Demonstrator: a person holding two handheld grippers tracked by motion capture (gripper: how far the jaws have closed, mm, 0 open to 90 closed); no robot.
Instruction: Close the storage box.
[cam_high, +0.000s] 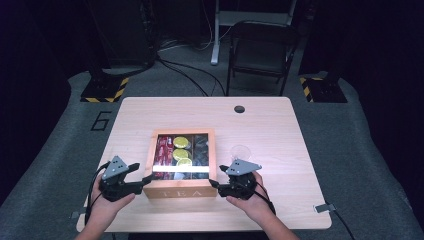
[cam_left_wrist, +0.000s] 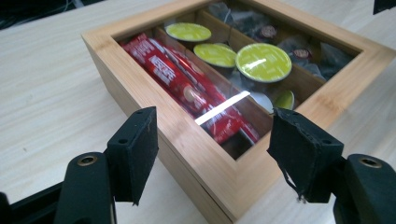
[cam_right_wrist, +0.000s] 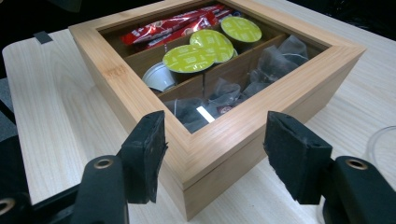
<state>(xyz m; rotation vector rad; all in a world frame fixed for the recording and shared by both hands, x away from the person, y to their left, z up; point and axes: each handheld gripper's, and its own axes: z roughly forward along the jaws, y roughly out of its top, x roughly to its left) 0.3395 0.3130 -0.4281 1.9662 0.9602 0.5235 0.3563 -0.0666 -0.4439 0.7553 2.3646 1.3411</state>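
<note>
A wooden box (cam_high: 180, 190) marked TEA, with a glass-paned lid, stands near the front middle of the table. Through the pane I see red sachets (cam_left_wrist: 187, 79), green-topped capsules (cam_left_wrist: 263, 62) and dark tea bags (cam_right_wrist: 275, 63). My left gripper (cam_high: 142, 175) is at the box's front left corner, and in the left gripper view (cam_left_wrist: 215, 154) its jaws stand open with that corner of the box (cam_left_wrist: 205, 158) between them. My right gripper (cam_high: 217, 178) is at the front right corner, also open (cam_right_wrist: 215, 154), its pads on either side of the box's corner (cam_right_wrist: 210, 154).
A clear plastic cup (cam_high: 240, 151) stands on the table (cam_high: 270, 130) just behind my right gripper, and its rim (cam_right_wrist: 383, 144) shows in the right gripper view. A cable hole (cam_high: 239, 109) lies near the table's far edge. A folding chair (cam_high: 262, 50) stands beyond the table.
</note>
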